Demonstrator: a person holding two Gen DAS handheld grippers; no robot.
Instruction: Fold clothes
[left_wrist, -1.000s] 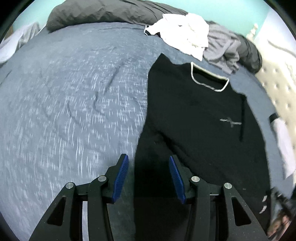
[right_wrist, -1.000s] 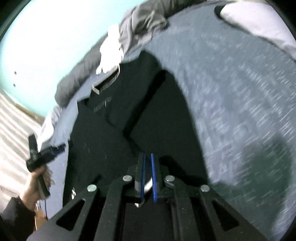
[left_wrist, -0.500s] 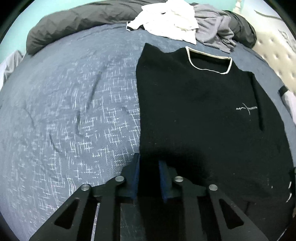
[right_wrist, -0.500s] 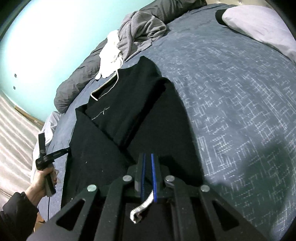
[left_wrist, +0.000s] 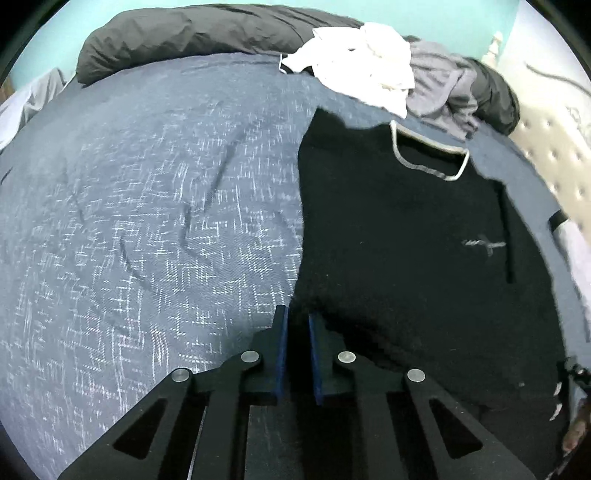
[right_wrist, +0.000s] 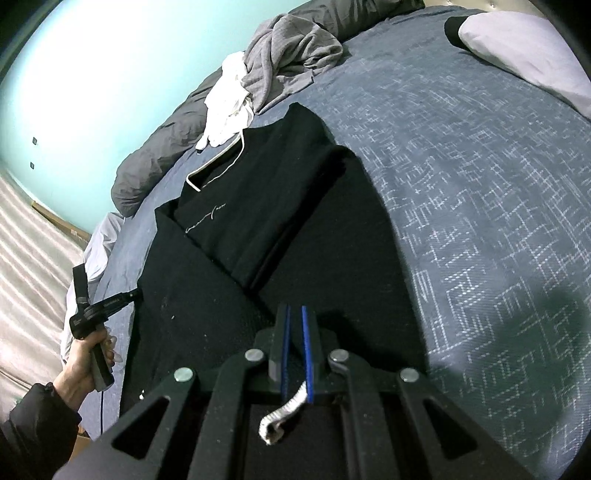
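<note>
Nearest the left wrist camera, the left gripper (left_wrist: 295, 325) has its blue-padded jaws drawn close on the near left edge of the black sweater (left_wrist: 424, 258), a dark fold of the cloth pinched between the pads; the same tool shows small at the left of the right wrist view, gripped by the person's left hand (right_wrist: 90, 354) in a dark sleeve, its tip at the sweater's far-side edge. The right gripper (right_wrist: 294, 321) is clenched too — its pads nearly meet on the hem, and a pale ribbed strip of trim (right_wrist: 284, 417) hangs out behind them toward the camera.

The sweater lies spread on the blue-grey bedspread (left_wrist: 147, 221), front up, with a small pale logo on the chest and a light band round the neckline (left_wrist: 428, 158); in the right wrist view one side panel is already folded inward over the body, leaving a long diagonal crease, while the lower part runs back toward the two grippers.

Beyond the collar sits a heap of other laundry — a crumpled white garment (left_wrist: 365, 70) just past the neckline and a grey garment (left_wrist: 443, 96) beside it, touching; behind them a dark grey duvet (left_wrist: 192, 37) is rolled along the far edge of the bed; a pale pillow (right_wrist: 524, 55) rests at the far right in the right wrist view; a pale turquoise wall (right_wrist: 110, 74) closes the scene.
</note>
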